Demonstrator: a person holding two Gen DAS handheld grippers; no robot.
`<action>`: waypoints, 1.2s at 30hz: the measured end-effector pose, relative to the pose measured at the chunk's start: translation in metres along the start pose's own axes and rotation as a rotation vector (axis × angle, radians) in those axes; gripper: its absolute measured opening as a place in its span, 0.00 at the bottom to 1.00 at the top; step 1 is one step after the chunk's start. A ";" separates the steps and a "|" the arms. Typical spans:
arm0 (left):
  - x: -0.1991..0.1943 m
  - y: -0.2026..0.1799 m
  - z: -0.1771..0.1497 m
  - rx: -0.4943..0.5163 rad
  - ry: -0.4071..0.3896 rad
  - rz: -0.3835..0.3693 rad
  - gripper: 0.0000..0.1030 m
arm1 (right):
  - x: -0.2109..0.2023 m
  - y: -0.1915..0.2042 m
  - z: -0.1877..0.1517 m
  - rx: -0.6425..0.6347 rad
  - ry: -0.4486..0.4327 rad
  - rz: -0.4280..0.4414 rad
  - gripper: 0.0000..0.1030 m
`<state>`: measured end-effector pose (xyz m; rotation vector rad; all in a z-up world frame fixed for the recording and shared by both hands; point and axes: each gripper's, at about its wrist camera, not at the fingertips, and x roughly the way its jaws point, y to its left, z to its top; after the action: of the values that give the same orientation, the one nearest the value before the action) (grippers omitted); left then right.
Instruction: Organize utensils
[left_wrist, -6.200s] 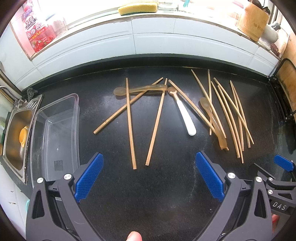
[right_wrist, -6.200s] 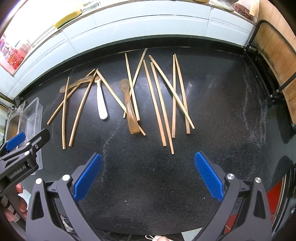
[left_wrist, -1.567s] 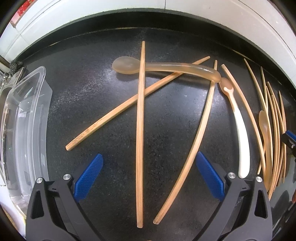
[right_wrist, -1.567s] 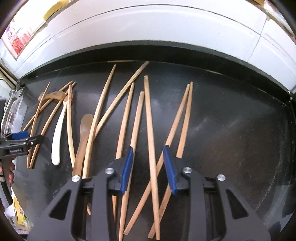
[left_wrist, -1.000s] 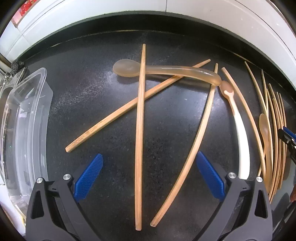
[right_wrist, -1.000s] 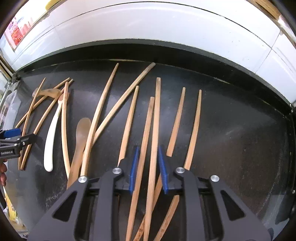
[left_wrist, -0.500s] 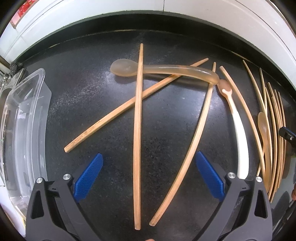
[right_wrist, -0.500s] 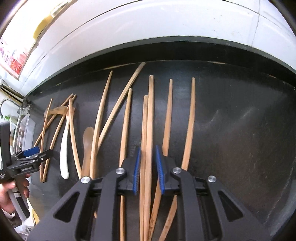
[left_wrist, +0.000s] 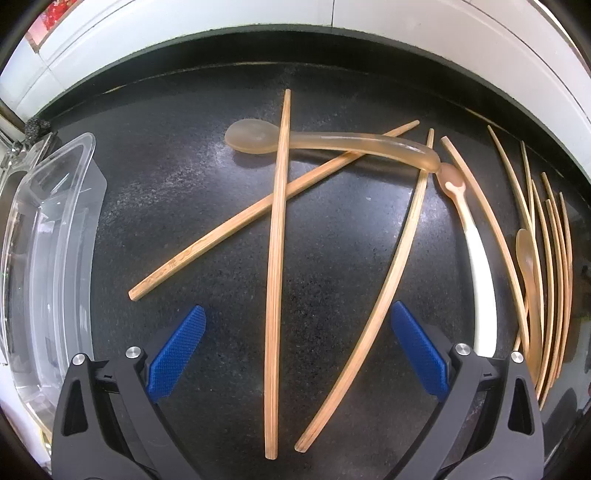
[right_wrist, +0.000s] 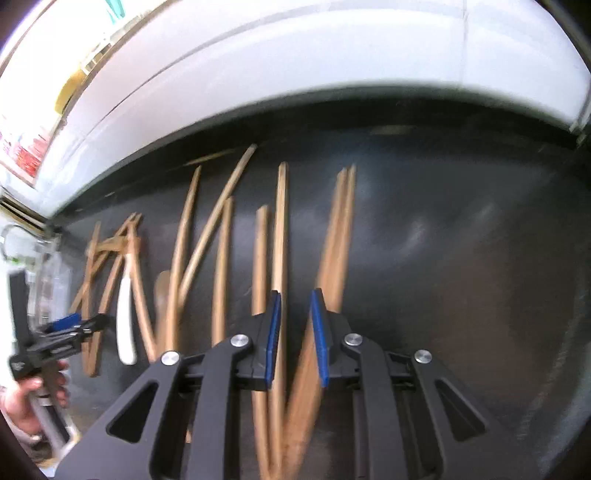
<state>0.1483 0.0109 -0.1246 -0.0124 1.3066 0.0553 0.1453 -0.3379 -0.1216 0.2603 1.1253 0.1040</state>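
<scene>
Bright daylight glares off the white tiled wall (right_wrist: 332, 74); the right wrist view is motion-blurred, perhaps smearing the chopsticks (right_wrist: 280, 240). Fisheye bending curves both views' edges.

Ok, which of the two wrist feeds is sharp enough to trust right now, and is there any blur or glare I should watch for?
Left wrist view: sharp, chopsticks and translucent spoon crisp on the black counter, only fisheye bending and mild sheen on the clear container. Right wrist view: motion-blurred throughout, chopsticks smeared around the right gripper, window area at top left blown out.
</scene>
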 end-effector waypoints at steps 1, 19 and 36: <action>-0.001 0.000 -0.001 -0.001 0.000 0.000 0.94 | -0.002 -0.002 0.000 -0.012 -0.002 -0.024 0.17; -0.003 0.001 -0.006 0.002 -0.004 0.000 0.94 | -0.001 0.002 -0.013 -0.087 0.020 -0.230 0.26; -0.001 0.000 -0.004 0.005 -0.004 0.003 0.95 | -0.013 -0.011 -0.010 -0.018 0.048 -0.255 0.45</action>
<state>0.1442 0.0106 -0.1244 -0.0063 1.3027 0.0543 0.1305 -0.3496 -0.1168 0.0973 1.1957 -0.1064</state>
